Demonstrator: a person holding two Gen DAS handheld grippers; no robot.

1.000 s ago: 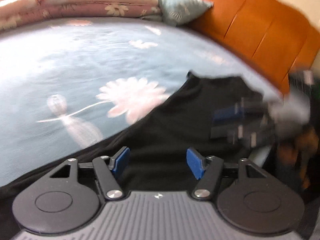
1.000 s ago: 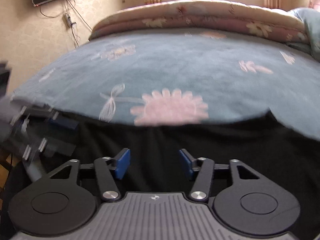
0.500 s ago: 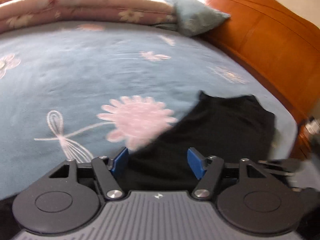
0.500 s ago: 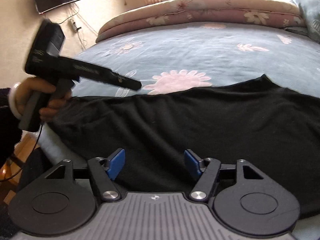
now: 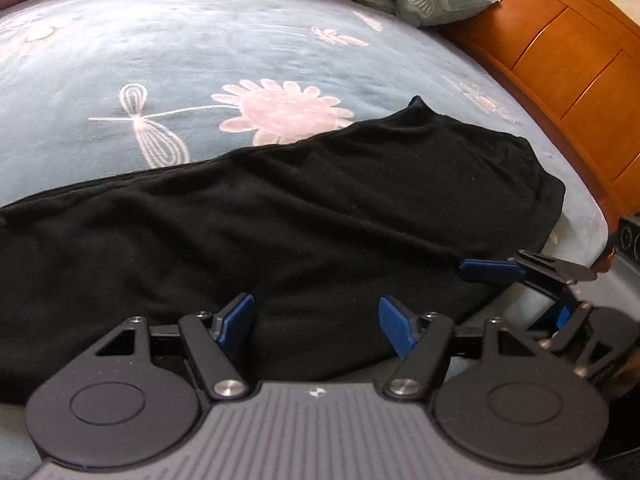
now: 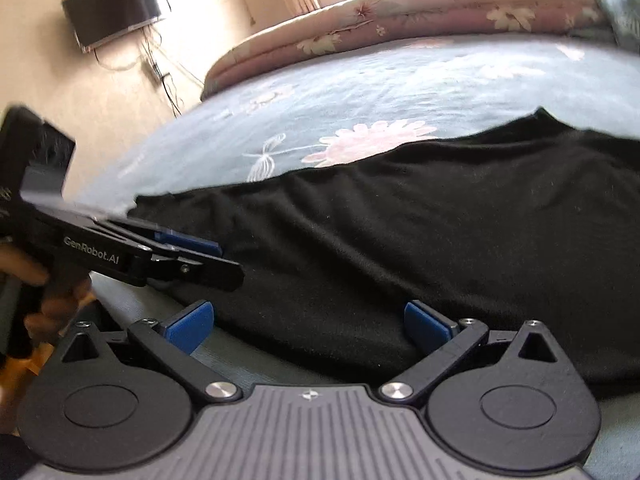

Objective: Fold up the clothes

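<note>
garment (image 5: 280, 216): black, long band on bed (image 5: 240, 40), both views now steady on it
left gripper (image 5: 316, 324): released, dropped to near edge
right gripper (image 6: 308, 322): released, likewise; reads as grasp setup

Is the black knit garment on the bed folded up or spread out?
Spread out: the black knit garment lies long and flat across the blue floral bedspread, not stacked compactly.

Right gripper (image 6: 308, 322) gapes over black garment (image 6: 420, 232), perhaps touching.

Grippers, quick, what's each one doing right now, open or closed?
Left gripper: open, empty, over the black garment.
Right gripper: open, empty, at the garment's near edge.
</note>
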